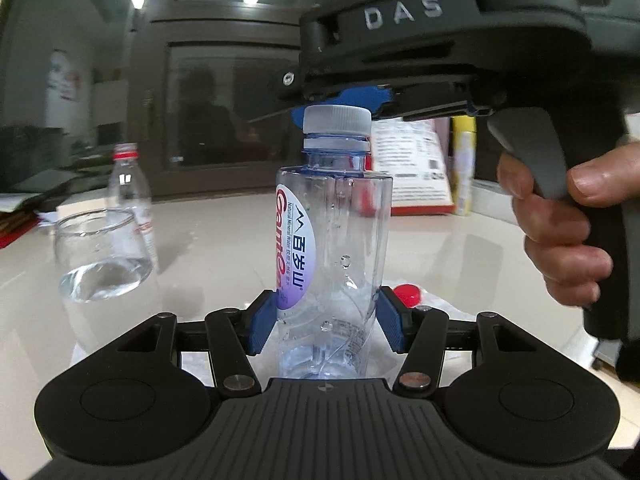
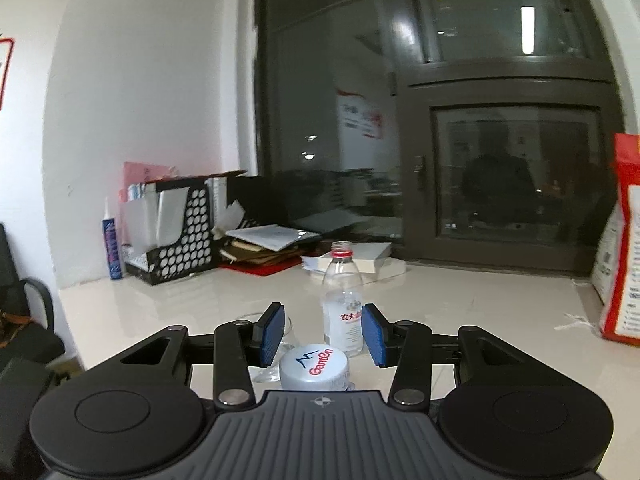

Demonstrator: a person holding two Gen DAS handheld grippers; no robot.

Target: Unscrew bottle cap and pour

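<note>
A clear Ganten water bottle [image 1: 332, 264] with a white cap [image 1: 336, 119] stands upright on the white table. My left gripper [image 1: 326, 320] is shut on the bottle's lower body, blue pads pressed on both sides. My right gripper [image 2: 323, 334] is open just above the bottle; its blue pads [image 1: 352, 98] hover over the cap, which lies below and between them [image 2: 314, 368] without touching. A glass [image 1: 102, 256] with some water stands left of the bottle.
An uncapped empty bottle [image 2: 343, 300] with a red neck ring stands behind the glass. A red cap [image 1: 408, 294] lies on the table right of the held bottle. A red and white bag [image 2: 622, 240] stands at the right. Files and papers [image 2: 180, 232] are at the back left.
</note>
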